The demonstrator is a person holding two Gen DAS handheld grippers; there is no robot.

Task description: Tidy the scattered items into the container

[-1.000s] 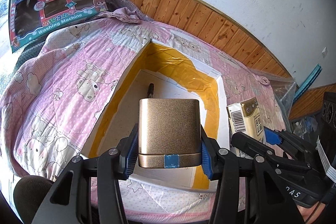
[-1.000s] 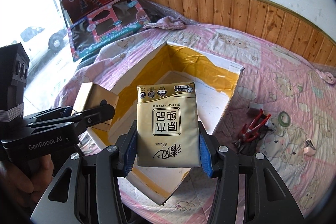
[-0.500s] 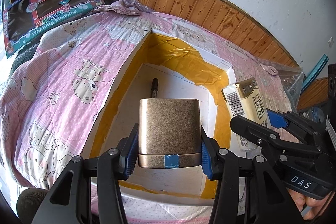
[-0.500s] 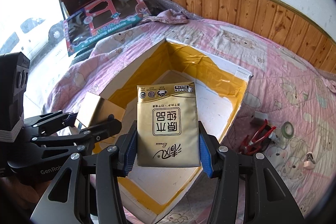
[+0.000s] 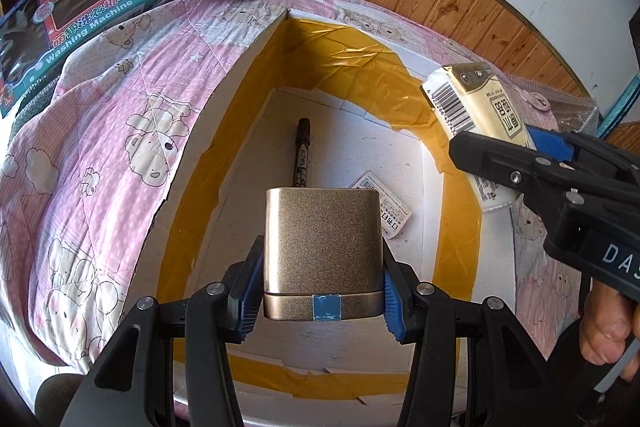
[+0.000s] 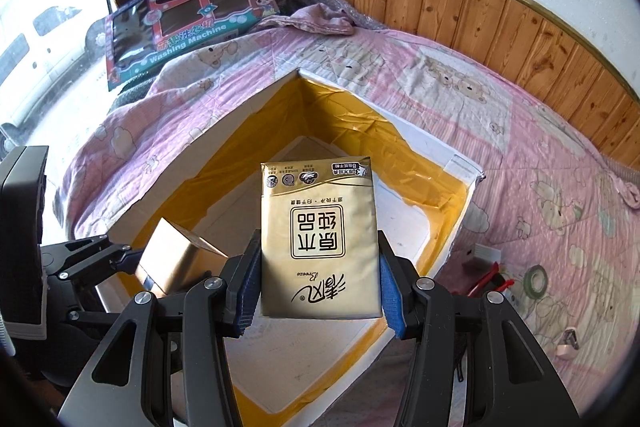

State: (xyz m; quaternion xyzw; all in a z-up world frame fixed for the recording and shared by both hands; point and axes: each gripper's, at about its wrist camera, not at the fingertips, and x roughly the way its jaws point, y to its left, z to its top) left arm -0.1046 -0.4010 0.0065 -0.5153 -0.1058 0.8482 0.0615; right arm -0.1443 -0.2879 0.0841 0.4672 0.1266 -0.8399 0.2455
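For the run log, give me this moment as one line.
left tongs: shut on gold metal tin | right tongs: shut on gold tissue pack | both over white yellow-taped box

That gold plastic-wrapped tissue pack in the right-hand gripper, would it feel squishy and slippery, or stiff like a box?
The gold plastic-wrapped tissue pack is probably soft: its glossy film looks slightly puckered and its corners rounded. The right gripper holds it level by the sides alone, so it seems light. The shiny wrap may be slippery, though the blue ribbed pads should help.
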